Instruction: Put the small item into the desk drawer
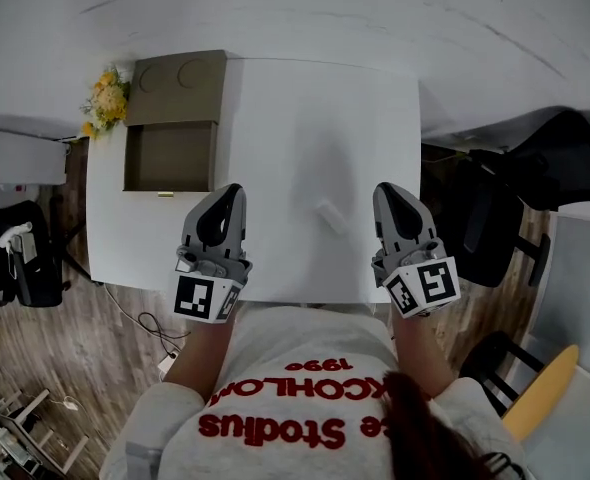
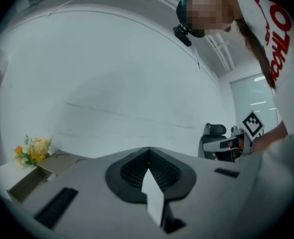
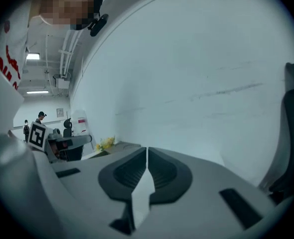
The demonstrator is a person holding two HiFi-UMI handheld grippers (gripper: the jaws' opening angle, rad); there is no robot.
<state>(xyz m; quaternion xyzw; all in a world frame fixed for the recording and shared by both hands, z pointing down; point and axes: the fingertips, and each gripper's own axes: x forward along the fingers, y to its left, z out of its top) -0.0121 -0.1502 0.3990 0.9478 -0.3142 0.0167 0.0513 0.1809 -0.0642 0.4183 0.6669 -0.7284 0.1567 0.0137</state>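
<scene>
A small white oblong item lies on the white desk, between my two grippers and slightly ahead of them. At the desk's far left stands an olive drawer unit with its drawer pulled open toward me; the drawer also shows low in the left gripper view. My left gripper hovers over the near edge, just right of the drawer, shut and empty. My right gripper is to the right of the item, shut with nothing in it.
Yellow flowers sit at the desk's far left corner beside the drawer unit. A black office chair stands right of the desk, another black chair to the left, and a yellow chair near right. A white wall lies beyond.
</scene>
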